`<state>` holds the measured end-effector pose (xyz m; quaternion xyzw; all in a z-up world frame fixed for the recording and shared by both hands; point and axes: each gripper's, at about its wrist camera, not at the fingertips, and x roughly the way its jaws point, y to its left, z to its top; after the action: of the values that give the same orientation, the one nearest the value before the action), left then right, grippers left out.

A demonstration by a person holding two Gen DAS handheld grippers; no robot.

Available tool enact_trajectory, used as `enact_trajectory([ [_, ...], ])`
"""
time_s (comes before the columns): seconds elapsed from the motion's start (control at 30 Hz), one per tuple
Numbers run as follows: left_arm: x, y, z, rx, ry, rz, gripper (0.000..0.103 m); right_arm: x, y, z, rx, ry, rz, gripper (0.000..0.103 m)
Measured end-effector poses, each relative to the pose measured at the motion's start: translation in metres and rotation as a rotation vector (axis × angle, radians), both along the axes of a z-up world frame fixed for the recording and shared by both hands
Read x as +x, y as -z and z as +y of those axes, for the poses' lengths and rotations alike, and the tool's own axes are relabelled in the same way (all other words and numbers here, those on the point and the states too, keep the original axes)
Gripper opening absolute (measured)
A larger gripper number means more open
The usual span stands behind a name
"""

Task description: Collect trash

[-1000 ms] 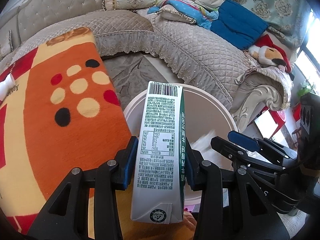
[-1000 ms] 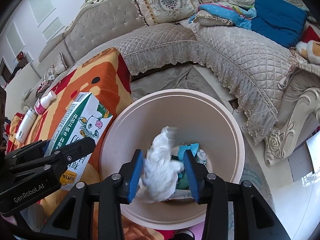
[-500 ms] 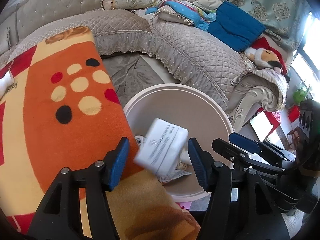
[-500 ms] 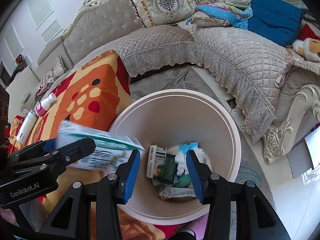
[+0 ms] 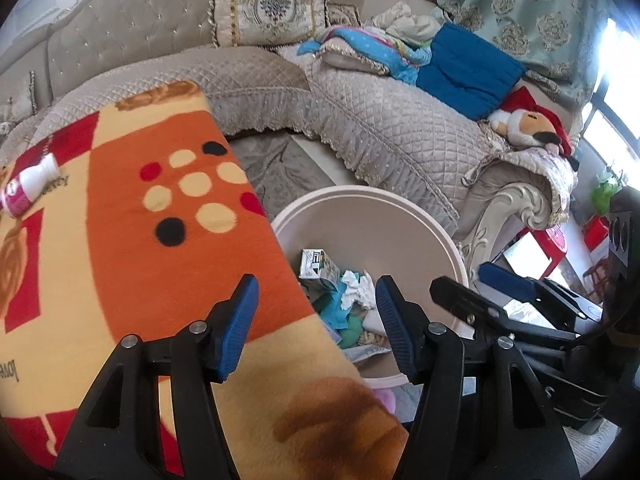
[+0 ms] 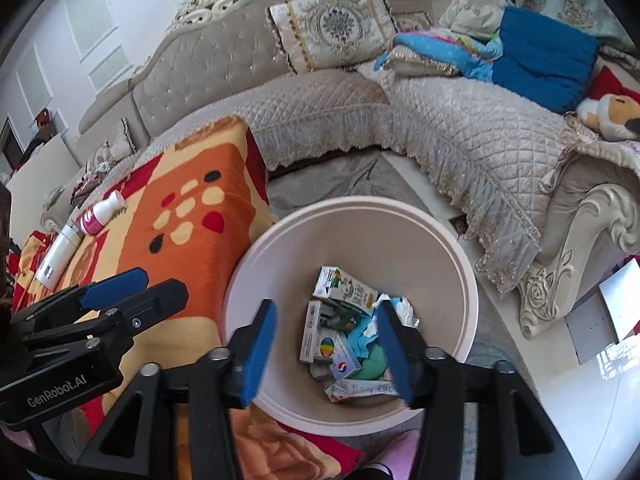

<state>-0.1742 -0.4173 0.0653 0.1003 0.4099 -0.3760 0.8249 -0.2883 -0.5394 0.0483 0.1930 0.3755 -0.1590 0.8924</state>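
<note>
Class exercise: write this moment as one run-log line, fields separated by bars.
left gripper: open, empty | right gripper: open, empty | milk carton: in bin | bottle: on blanket

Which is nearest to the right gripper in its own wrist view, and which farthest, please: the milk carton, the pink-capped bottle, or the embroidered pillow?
1. Milk carton, in the bin just beyond the right gripper.
2. Pink-capped bottle, far left on the orange blanket.
3. Embroidered pillow, at the sofa's back, farthest.
</note>
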Motion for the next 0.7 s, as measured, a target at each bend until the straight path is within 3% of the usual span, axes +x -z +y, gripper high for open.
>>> enact_trajectory([
  [0.07,-0.003,-0.007,0.01,-0.019,-0.011,-0.022,0.068,-0.003,-0.005,0.007,-0.022,0.006,-0.007,0.072],
  [0.23,-0.011,-0.02,0.031,-0.057,-0.028,-0.054,0.072,-0.014,-0.019,0.022,-0.05,0.018,-0.036,0.072],
  [0.63,-0.032,-0.051,0.094,-0.148,-0.106,-0.185,0.072,-0.046,-0.056,0.051,-0.162,0.103,-0.103,0.078],
  [0.7,-0.035,-0.055,0.101,-0.166,-0.105,-0.196,0.072,-0.055,-0.063,0.057,-0.181,0.125,-0.131,0.083],
])
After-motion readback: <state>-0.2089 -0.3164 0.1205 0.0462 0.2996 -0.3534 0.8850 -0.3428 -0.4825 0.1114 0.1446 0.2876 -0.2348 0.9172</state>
